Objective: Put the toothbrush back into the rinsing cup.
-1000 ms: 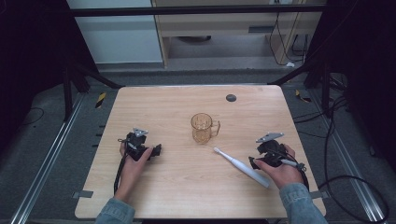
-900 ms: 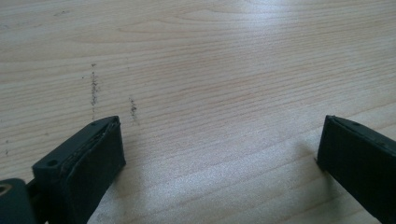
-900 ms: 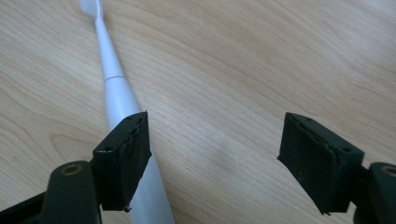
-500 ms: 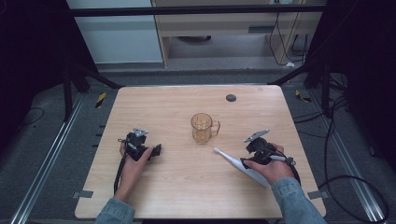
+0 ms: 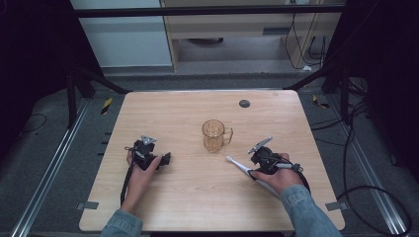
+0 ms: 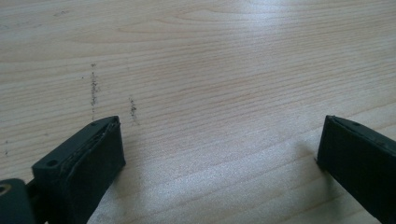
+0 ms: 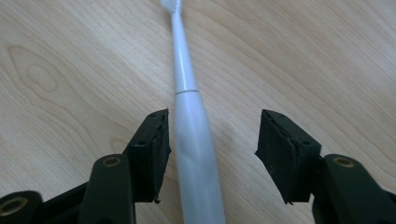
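Table: a pale wooden table (image 5: pixel 197 207) is carrying a mug, a toothbrush and both hand-held grippers.
Mug: a clear amber mug (image 5: pixel 214 135) is standing upright near the middle, its handle pointing to the person's right.
Toothbrush: a white toothbrush (image 7: pixel 189 116) is lying flat on the wood, right of the mug and apart from it, its head pointing toward the mug.
Right gripper: the right gripper (image 7: pixel 212 140) is straddling the toothbrush handle with jaws spread; the handle is lying between them, hard against the left-hand jaw in the right gripper view and clear of the other.
Left gripper: the left gripper (image 6: pixel 219 149) is resting low over bare wood with jaws spread wide, holding nothing.
Left hand: the left hand (image 5: pixel 141 170) is gripping its tool left of the mug, well apart from it.
Disc: a small dark disc (image 5: pixel 244 103) is sitting near the far edge.
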Demonstrator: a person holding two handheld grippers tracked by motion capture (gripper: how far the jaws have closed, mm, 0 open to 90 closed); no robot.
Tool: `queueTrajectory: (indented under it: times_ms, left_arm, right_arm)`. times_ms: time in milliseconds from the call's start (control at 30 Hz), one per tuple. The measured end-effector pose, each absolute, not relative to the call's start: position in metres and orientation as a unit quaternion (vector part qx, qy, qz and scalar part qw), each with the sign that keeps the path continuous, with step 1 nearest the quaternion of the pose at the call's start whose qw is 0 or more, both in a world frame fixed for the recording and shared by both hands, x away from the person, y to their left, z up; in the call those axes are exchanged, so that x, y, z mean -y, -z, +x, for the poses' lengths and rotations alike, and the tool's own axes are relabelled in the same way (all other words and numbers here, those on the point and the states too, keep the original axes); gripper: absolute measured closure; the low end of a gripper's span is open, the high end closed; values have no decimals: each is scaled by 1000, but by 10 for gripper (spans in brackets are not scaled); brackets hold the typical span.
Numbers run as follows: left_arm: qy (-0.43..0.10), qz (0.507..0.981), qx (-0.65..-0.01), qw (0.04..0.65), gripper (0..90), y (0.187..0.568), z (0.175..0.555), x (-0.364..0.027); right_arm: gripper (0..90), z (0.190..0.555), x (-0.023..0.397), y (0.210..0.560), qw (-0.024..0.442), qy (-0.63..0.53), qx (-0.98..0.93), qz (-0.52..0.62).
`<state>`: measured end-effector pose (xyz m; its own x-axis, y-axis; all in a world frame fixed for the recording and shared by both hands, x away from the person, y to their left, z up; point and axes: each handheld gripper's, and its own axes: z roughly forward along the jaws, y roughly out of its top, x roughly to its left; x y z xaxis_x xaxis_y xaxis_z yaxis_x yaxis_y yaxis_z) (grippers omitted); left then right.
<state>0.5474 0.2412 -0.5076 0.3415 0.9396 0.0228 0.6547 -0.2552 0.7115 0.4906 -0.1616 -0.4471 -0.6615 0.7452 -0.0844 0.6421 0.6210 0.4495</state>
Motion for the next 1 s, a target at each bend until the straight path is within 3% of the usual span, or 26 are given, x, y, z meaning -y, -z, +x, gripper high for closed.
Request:
queueTrajectory:
  times_ms: [400, 1000]
  left_arm:
    - [-230, 758, -526, 310, 0, 508, 547, -241]
    - [-230, 758, -526, 310, 0, 508, 547, -241]
  right_arm:
    - [526, 494, 150, 458, 104, -160, -909, 371]
    - [553, 493, 151, 464, 93, -153, -910, 375]
